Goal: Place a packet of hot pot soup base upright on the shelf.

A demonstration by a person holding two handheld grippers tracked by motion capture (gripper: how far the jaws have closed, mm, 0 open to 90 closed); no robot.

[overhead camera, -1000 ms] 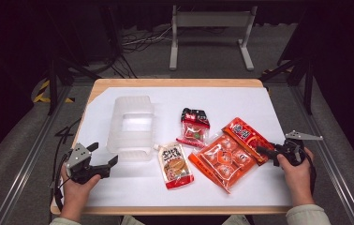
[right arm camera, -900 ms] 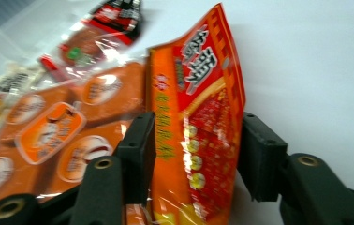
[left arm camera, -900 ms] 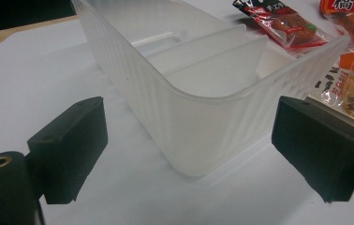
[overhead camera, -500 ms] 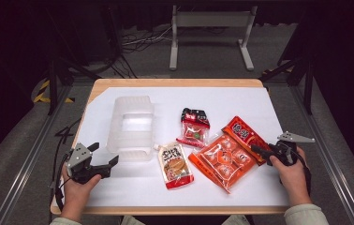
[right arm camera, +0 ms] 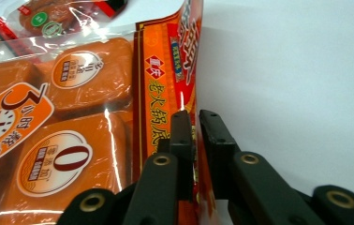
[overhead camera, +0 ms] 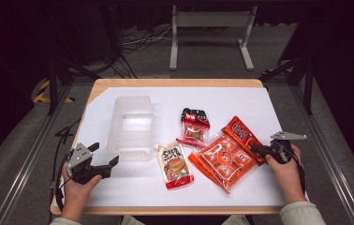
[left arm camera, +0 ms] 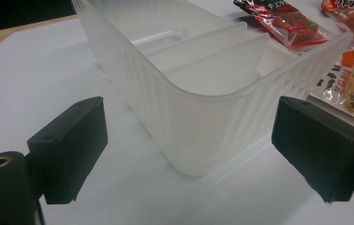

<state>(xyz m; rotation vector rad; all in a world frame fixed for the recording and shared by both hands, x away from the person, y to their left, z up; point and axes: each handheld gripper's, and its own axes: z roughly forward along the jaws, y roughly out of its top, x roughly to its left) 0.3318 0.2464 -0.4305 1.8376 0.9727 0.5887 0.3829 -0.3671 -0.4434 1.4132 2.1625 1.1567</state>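
My right gripper (overhead camera: 258, 151) (right arm camera: 196, 129) has just been closing, and its jaws now pinch the near edge of a narrow red snack packet (overhead camera: 242, 135) (right arm camera: 165, 84). That packet lies against a large orange packet (overhead camera: 222, 161) (right arm camera: 62, 131) at the right of the white table cover. My left gripper (overhead camera: 105, 165) (left arm camera: 196, 140) stands open at the front left. It faces the near corner of a clear plastic container (overhead camera: 130, 126) (left arm camera: 189, 84), with nothing between its pads.
A sauce pouch (overhead camera: 175, 165) lies in front of the container's right corner. Behind it sits a small red and black packet (overhead camera: 194, 127). The white cover (overhead camera: 240, 101) has bare room at the back and along the front edge.
The right gripper's jaws have closed on the red packet's edge, and that hand has edged slightly left. The left hand has stayed put.
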